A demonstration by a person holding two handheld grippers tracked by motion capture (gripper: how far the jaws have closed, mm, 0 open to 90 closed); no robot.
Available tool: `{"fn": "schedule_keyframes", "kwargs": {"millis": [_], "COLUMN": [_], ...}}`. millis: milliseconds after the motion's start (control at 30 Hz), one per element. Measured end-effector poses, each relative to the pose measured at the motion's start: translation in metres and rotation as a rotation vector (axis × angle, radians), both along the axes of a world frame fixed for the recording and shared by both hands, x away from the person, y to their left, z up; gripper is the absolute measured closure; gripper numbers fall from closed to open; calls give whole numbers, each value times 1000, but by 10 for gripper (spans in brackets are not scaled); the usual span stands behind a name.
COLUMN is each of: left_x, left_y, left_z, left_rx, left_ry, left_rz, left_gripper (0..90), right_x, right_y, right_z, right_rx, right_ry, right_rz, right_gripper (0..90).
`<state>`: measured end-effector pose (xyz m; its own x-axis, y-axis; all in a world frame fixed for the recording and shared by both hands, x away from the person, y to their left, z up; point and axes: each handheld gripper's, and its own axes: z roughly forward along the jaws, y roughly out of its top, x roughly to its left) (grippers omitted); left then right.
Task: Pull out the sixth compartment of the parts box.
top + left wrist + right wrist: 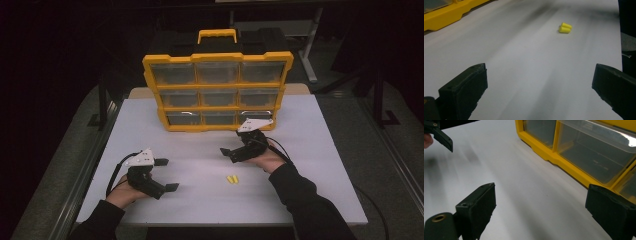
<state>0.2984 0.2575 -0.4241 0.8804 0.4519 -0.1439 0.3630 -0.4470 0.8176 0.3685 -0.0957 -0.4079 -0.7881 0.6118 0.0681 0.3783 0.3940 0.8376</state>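
The white table (310, 150) is smooth and flat, with a matt surface, so small round things can roll on it easily if a claw pushes them. At the far side stands the yellow organizer case (218, 91), of hard plastic, upright with its handle on top and nine clear drawers in three rows; it could tip backward if the right claw (234, 144), which is just in front of its lowest row, presses against a drawer. The drawer fronts are glossy and slippery, so I think a grip there may slide off. Both claws are released, with jaws wide apart and nothing between them; the left claw (166, 174) rests near the left front. The two yellow earplugs (231, 179), small, soft-looking cylinders with rounded ends, lie touching each other between the claws, near the front edge; a pinch may catch only one.
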Motion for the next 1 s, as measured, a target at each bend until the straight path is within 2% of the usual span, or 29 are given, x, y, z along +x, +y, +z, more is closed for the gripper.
{"fn": "schedule_keyframes", "kwargs": {"millis": [700, 933, 1000], "left_x": [0, 0, 0], "left_y": [0, 0, 1], "left_z": [-1, -1, -1], "left_rx": [4, 12, 2], "left_ry": [-1, -4, -2], "left_rz": [-2, -2, 4], "left_gripper": [0, 0, 0], "right_x": [-5, -6, -7], "right_y": [-1, -2, -2], "right_z": [0, 1, 2], "right_rx": [-80, -93, -98], "right_ry": [-89, -120, -131], "right_rz": [-12, -12, -15], "right_gripper": [89, 88, 88]}}
